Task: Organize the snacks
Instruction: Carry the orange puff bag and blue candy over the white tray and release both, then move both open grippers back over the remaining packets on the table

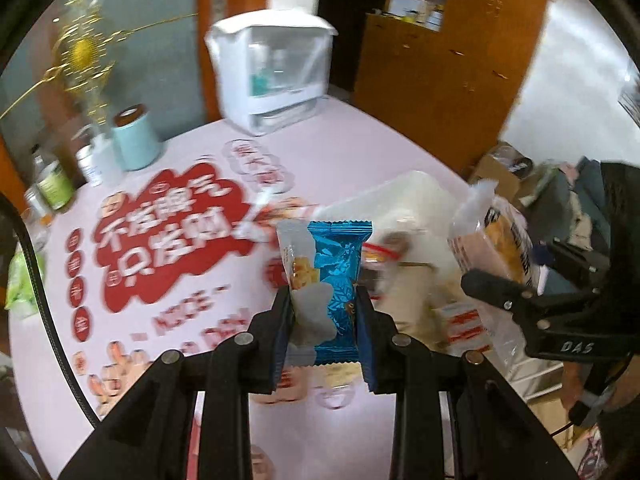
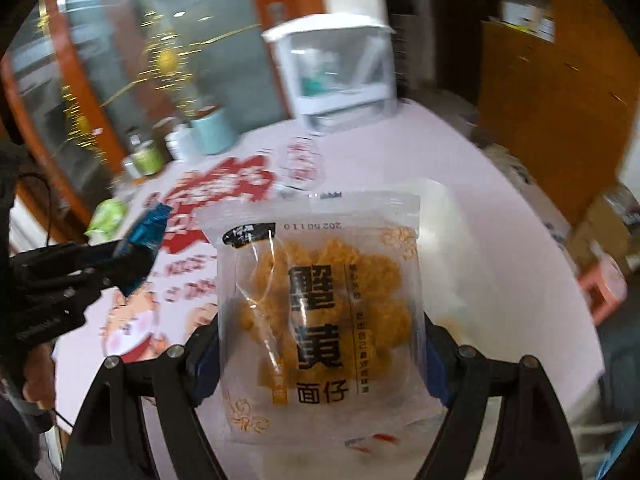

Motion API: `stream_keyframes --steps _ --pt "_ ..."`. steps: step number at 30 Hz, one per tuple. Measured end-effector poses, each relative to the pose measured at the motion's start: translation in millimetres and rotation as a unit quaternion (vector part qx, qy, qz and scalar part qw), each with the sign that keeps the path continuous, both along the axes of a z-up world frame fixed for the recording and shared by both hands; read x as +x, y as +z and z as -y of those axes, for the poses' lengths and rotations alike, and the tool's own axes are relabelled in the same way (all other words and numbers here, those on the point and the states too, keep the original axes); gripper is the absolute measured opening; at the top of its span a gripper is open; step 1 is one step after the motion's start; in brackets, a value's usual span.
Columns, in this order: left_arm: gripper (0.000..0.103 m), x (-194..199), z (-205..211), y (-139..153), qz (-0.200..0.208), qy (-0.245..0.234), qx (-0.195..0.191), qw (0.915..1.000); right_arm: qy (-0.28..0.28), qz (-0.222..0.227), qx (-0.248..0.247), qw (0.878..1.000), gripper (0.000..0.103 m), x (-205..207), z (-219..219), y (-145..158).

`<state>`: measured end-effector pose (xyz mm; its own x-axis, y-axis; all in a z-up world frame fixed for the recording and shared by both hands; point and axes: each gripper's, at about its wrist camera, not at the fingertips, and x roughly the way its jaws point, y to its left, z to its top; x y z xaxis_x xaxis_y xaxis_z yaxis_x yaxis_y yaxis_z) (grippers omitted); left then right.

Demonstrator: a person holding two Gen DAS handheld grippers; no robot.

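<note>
- The left gripper [image 1: 324, 300] has its jaws pinching a blue snack packet [image 1: 340, 280] above the pink worktop [image 1: 340, 148]
- The right gripper [image 2: 320, 344] has its jaws clamping a clear noodle-snack bag [image 2: 320, 300] beside it

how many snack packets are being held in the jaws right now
2. A small blue packet is pinched in the left gripper; a clear bag of yellow snacks is held in the right gripper. Others may lie blurred on the table.
</note>
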<state>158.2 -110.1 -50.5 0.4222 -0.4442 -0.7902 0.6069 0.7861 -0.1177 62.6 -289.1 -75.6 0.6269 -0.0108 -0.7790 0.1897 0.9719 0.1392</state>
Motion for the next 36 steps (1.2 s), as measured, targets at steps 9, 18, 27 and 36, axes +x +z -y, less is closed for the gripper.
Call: stream_keyframes --steps 9,18,27,36 --pt "0.031 -29 96 -8 -0.014 -0.055 0.006 0.9983 -0.047 -0.034 -0.025 0.998 0.085 -33 40 -17" --pt "0.089 -42 112 -19 -0.017 -0.032 0.026 0.999 -0.003 -0.039 -0.047 0.998 0.089 -37 23 -33" --pt "0.089 -32 59 -15 -0.032 0.04 0.021 0.9985 0.02 0.019 -0.077 0.997 0.096 -32 9 -7" --pt "0.089 -25 -16 1 -0.022 0.124 0.027 0.9916 0.08 0.009 -0.039 0.996 0.096 -27 -32 -6"
